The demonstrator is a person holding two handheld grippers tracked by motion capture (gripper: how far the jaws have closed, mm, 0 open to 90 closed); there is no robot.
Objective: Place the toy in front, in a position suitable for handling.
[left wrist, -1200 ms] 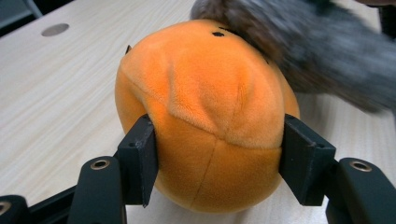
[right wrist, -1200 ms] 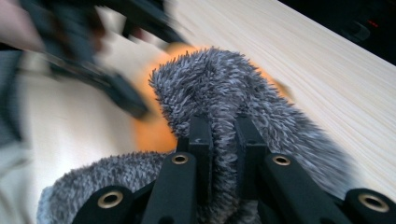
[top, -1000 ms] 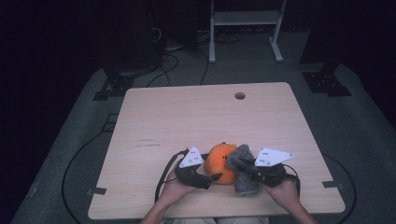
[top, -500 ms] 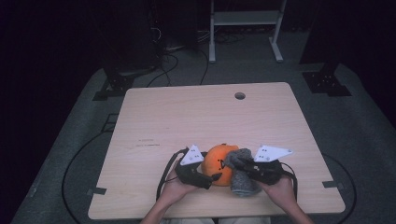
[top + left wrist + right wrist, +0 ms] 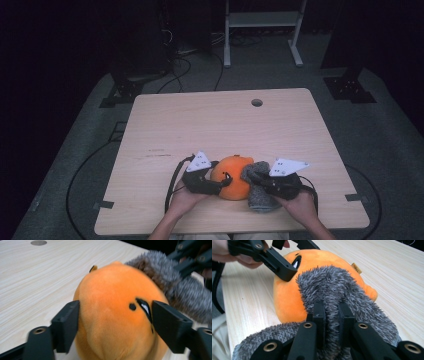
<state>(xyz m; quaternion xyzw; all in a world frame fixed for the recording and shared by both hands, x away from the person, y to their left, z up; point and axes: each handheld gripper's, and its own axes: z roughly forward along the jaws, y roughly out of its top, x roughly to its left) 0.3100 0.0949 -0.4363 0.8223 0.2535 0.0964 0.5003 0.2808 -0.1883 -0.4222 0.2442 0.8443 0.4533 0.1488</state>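
The right hand-held gripper (image 5: 329, 315) pinches the grey fuzzy sock (image 5: 337, 290); the left hand-held gripper (image 5: 115, 322), its jaws just closing, clamps the orange plush toy (image 5: 112, 315), so next comes pulling the sock over it.

Black two-jaw claws (image 5: 226, 181) with brass-ringed screw holes, grey three-cornered plates, trailing black cables.

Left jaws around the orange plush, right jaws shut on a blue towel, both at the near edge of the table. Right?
One thing is off: the right gripper is shut on grey fuzzy fabric, not a blue towel, as the right gripper view shows. The left gripper does have its jaws around the orange plush, near the table edge.
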